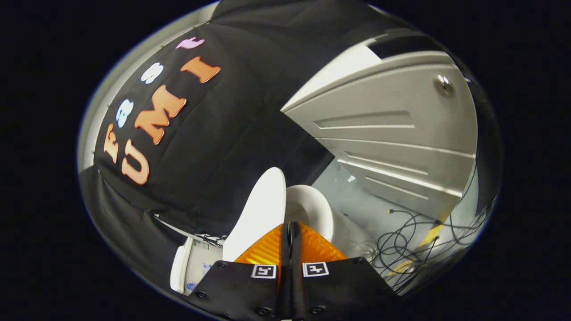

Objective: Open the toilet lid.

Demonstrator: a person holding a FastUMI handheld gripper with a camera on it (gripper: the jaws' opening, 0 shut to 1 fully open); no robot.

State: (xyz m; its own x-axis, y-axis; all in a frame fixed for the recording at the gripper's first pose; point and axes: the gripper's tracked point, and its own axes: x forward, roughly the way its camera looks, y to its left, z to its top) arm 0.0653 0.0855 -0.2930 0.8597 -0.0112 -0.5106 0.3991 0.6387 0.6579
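We are in a booth with a black cloth wall (pixel 214 147), a pale panelled door (pixel 401 133) to one side and a grey floor (pixel 352 196) strewn with loose cables (pixel 410 240). The whole scene looks rolled over, so we judge the gripper is being held tilted.

Just ahead of the fingertips sits the white toilet. Its lid (pixel 261 214) stands raised, well apart from the bowl (pixel 314 209), whose open rim we can see beside it. The cistern (pixel 189 267) lies behind the lid, toward the cloth wall. We cannot tell whether the lid leans against the cistern or stands a little short of it.

Our gripper (pixel 289 228) has its two fingers drawn together, with hardly a slit between them and nothing held there. The tips appear to overlap the lower edge of the lid where it meets the bowl, but we cannot say whether they touch it.

As for progress, we judge the main work is done: the lid is up and the bowl uncovered. What seems left is to make sure the lid rests steadily in that raised position and then draw the gripper clear.
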